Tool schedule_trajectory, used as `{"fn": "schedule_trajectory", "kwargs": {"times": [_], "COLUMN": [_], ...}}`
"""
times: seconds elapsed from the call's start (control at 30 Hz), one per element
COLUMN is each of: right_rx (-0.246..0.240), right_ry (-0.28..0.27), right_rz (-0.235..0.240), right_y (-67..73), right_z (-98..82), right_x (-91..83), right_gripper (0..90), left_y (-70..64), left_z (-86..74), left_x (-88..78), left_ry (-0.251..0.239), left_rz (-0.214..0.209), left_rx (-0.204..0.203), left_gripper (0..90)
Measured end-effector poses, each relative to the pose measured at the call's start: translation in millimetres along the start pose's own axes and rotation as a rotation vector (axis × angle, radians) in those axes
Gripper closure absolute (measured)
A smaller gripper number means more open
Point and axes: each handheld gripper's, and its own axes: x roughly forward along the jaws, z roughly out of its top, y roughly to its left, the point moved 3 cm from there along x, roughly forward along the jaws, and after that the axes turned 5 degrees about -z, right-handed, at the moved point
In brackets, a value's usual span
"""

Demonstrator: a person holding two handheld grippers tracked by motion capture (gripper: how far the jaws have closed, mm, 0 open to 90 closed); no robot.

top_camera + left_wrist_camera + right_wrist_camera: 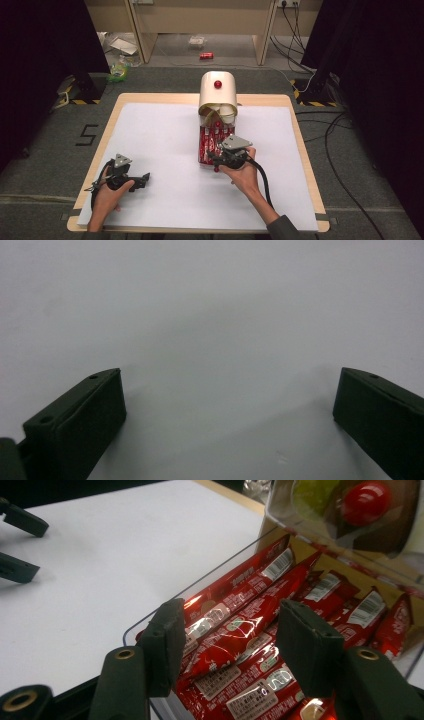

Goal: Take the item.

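A clear tray [202,159] full of red snack packets [214,136] lies at the table's middle, under a cream hood [218,95] with a red knob [218,84]. My right gripper [216,161] is at the tray's near end. In the right gripper view it [235,645] is open, with its jaws dipping into the tray [220,572] on either side of one red packet [240,632]; the knob [365,502] is at top right. My left gripper [144,179] rests low on the white sheet [160,145], open and empty [227,405].
The wooden table edge [306,165] frames the sheet. On the floor beyond lie a red can [206,56], a green item [118,72] and cables [340,130]. The left gripper's jaws [20,545] show far off in the right gripper view.
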Motion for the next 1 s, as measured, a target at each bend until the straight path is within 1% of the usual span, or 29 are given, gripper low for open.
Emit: {"fn": "schedule_trajectory", "kwargs": {"times": [0.1, 0.13, 0.23, 0.4, 0.53, 0.6, 0.67, 0.77, 0.87, 0.9, 1.0], "right_rx": [0.01, 0.007, 0.017, 0.036, 0.034, 0.035, 0.046, 0.075, 0.093, 0.09, 0.055], "right_ry": [0.025, 0.032, 0.058, 0.071, 0.072, 0.083, 0.096, 0.115, 0.118, 0.116, 0.125], "right_rz": [0.008, 0.006, -0.009, -0.012, -0.022, -0.02, -0.02, -0.022, -0.024, -0.026, -0.041], "right_y": [0.9, 0.9, -0.3, -2.7, -2.4, -2.3, -2.2, -3.4, -5.4, -6.2, -6.3], "right_z": [0.3, -0.2, -2.3, -4.8, -2.6, -0.7, 0.8, 2.8, 3.1, 2.8, 2.1], "right_x": [8.2, 10.7, 17.1, 24.0, 27.0, 30.0, 33.0, 34.5, 34.9, 34.9, 34.9], "right_gripper": [44.9, 44.9, 45.4, 46.0, 48.2, 48.8, 49.8, 52.0, 54.3, 55.5, 58.0], "left_y": [0.0, 0.0, 0.1, 0.5, 0.3, 0.6, 0.8, 1.1, 1.1, 1.2, 1.5], "left_z": [0.0, 0.0, 0.0, -0.1, -0.1, -0.1, -0.1, -0.1, -0.1, -0.2, -0.2], "left_x": [0.0, 0.0, 0.0, -0.3, -0.1, -0.3, -0.6, -0.7, -0.7, -0.8, -1.0], "left_ry": [-0.001, -0.001, -0.002, -0.003, -0.003, -0.004, -0.006, -0.01, -0.01, -0.01, -0.012], "left_rz": [-0.001, -0.001, -0.001, -0.005, -0.003, -0.005, -0.009, -0.013, -0.013, -0.014, -0.016], "left_rx": [-0.002, -0.001, -0.002, -0.004, -0.003, -0.004, -0.01, -0.014, -0.015, -0.014, -0.016], "left_gripper": [0.0, 0.0, 0.0, 0.0, 0.0, 0.0, 0.0, 0.0, 0.0, 0.0, 0.0]}}
